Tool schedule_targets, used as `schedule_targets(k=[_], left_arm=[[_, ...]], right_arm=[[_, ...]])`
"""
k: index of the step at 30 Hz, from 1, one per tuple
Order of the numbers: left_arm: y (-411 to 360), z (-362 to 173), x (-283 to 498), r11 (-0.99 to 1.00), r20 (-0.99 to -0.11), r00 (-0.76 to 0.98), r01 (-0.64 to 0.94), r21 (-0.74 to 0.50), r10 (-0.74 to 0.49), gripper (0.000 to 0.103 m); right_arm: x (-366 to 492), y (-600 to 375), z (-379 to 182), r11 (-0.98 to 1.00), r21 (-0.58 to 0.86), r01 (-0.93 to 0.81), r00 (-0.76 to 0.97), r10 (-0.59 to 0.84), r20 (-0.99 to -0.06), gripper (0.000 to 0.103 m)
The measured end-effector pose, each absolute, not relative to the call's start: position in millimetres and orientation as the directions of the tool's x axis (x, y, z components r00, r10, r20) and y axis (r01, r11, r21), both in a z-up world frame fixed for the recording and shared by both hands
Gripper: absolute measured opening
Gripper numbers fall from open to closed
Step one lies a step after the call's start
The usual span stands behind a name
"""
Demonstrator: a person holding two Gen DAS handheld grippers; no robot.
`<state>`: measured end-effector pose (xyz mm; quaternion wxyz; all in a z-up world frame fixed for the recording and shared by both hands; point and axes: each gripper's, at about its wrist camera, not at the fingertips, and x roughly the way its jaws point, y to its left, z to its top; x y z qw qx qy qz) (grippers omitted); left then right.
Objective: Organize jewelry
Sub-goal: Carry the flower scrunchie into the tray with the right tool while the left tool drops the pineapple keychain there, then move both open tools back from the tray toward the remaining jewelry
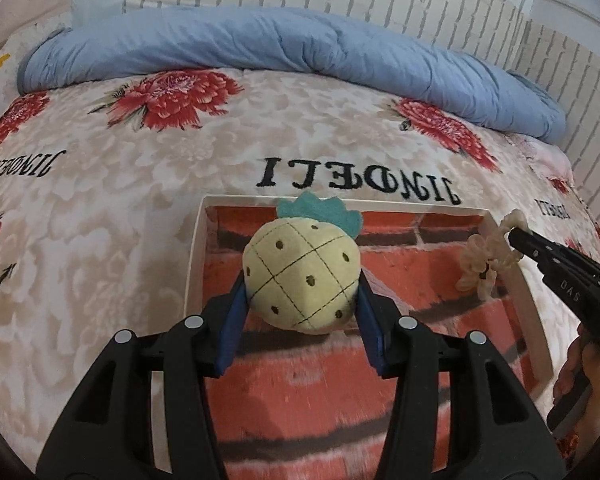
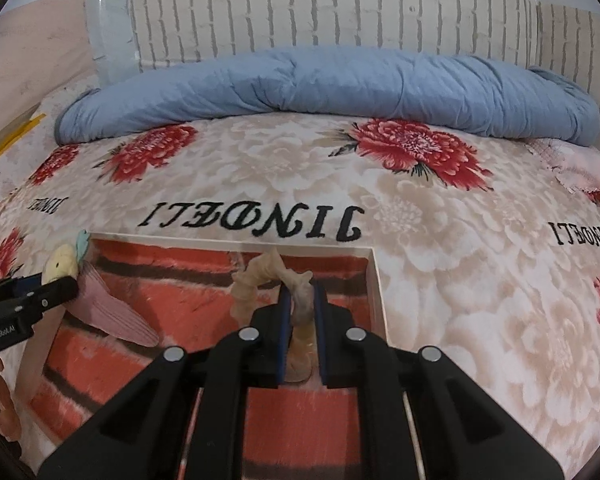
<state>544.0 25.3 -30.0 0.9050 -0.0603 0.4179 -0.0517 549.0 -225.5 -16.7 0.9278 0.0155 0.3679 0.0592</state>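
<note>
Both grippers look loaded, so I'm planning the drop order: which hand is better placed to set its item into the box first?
Probably left: the left gripper holds the pineapple plush over the box's middle; the right gripper's bead bracelet hangs nearer the box rim.

Left tongs (image 1: 300, 300) clamped half-wide; right tongs (image 2: 300, 312) pinched, seemingly nearly closed.

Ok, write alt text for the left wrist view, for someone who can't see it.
The left gripper clamps a yellow plush pineapple over a shallow box lined with a red brick pattern. At the right edge, the right gripper holds a pale beaded bracelet over the same box. The box lies on a floral bedspread, with a rolled blue quilt behind.
</note>
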Motion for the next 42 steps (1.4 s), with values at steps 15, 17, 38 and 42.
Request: schedule_targets(k=[15,17,38,42], left_arm=[[25.8,-55.7,581.3,0.994,-0.830,0.547,0.041,-0.100,-0.106,0.054],[25.1,-55.2,581.0,0.995,-0.831,0.547,0.041,-0.095,-0.102,0.054],[52.5,27.5,474.4,0.998,-0.750,0.659,0.054,-0.036,-0.062,0.098],[68.8,40.5,439.5,0.999,-0.742,0.670,0.042,-0.010,-0.036,0.098]], right_arm=[[589.5,-229.8,-45.6,0.995,0.077,-0.066,0.596,0.101,-0.796,0.014],[590.0,-230.1,-46.7,0.994,0.079,-0.069,0.587,0.105,-0.803,0.014],[494.6,-257.0,15.9,0.994,0.095,-0.053,0.658,0.106,-0.746,0.080],[458.8,-267.3,30.1,0.996,0.088,-0.020,0.700,0.077,-0.710,0.085]])
